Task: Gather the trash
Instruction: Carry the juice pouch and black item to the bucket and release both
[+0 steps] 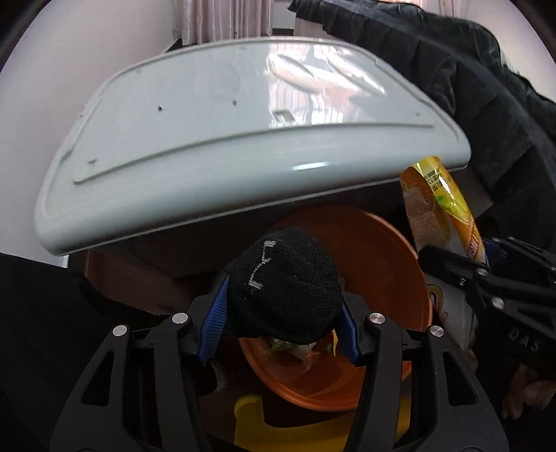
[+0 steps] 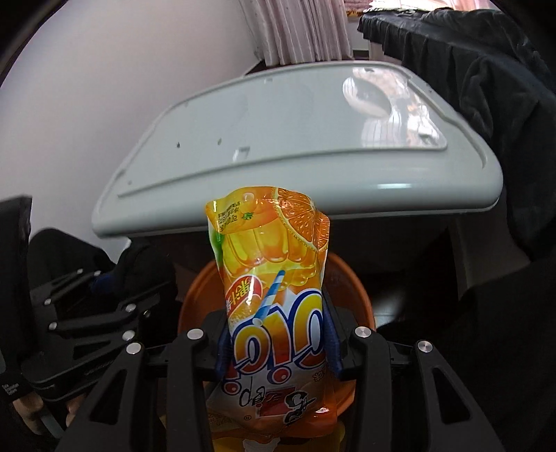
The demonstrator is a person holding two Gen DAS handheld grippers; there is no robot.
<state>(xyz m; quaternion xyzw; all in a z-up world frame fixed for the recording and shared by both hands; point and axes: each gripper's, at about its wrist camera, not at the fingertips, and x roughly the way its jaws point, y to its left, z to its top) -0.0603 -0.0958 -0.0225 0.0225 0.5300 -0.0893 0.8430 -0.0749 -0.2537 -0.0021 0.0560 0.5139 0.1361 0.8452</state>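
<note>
— Nearest us, what's in the left gripper (image 1: pixel 281 320)?

— A bunched black knitted sock (image 1: pixel 285 292) with a line of pale stitching; the blue ribbed pads press it from both sides, so it's clamped. The sock blocks the fingertips and much of the orange bowl (image 1: pixel 389 250) beneath.

— And the right gripper (image 2: pixel 278 333)?

— Closed on an orange drink pouch (image 2: pixel 271 285), glossy crinkled plastic, printed with orange slices and a striped straw. Its lower end is cut off by the frame, and it hides most of that bowl (image 2: pixel 351 285).

— Anything in the bowl?

— Scraps, white and green, just under the sock; I can't tell what they are. Something yellow (image 1: pixel 250 410) lies below the rim, partly cut off.

— What's behind?

— The bin's raised lid (image 1: pixel 215 139), smooth pale grey plastic with rounded corners and window glare. The opening under it is dark. A black garment (image 1: pixel 469 87) drapes to its right, and pinkish pleated curtains (image 2: pixel 299 31) hang behind.
</note>
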